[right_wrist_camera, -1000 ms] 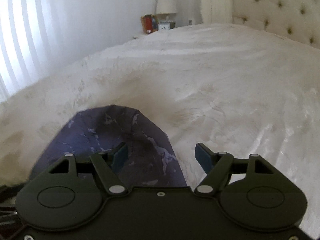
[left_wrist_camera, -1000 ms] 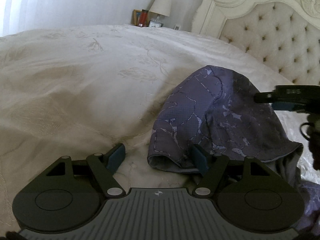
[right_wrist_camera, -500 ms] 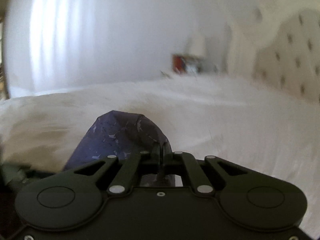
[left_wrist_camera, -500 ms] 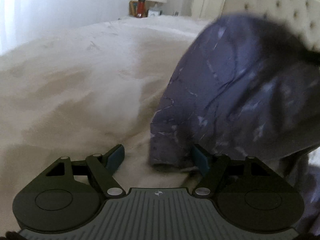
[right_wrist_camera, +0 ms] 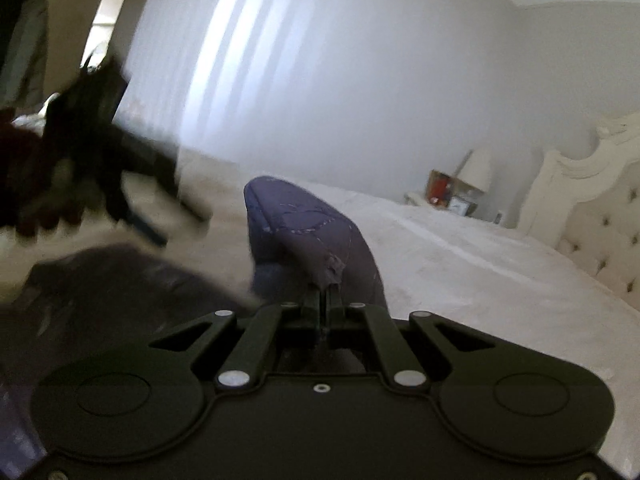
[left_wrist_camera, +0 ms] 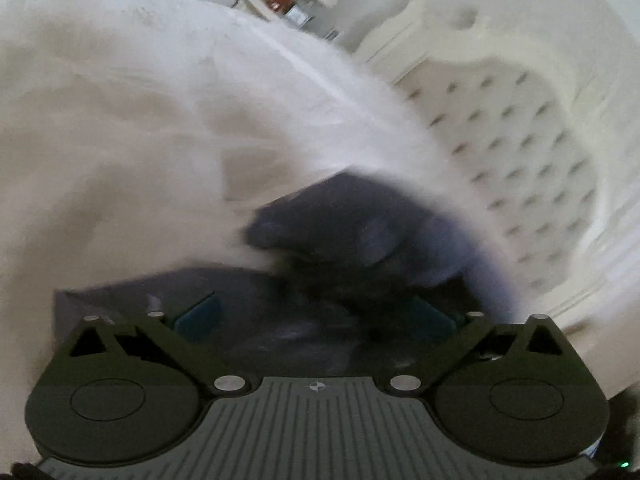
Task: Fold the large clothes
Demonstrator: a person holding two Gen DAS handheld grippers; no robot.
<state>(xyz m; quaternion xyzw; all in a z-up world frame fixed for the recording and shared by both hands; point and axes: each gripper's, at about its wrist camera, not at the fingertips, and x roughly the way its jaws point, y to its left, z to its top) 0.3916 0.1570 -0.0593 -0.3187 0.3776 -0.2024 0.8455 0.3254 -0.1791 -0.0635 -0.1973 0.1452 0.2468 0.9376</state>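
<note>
Garment (right_wrist_camera: 304, 224), purple, pinched in right gripper (right_wrist_camera: 325, 292) above bed (right_wrist_camera: 460, 264); left gripper (left_wrist_camera: 316, 312) just opened wide, gripping nothing.

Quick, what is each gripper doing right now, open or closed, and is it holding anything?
Left gripper: open, jaws just widened, gripping nothing.
Right gripper: shut on the purple patterned fabric garment.

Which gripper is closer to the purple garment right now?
Right. The right gripper is shut on the purple garment; the left gripper hangs open above it, jaws just widened, gripping nothing.
</note>
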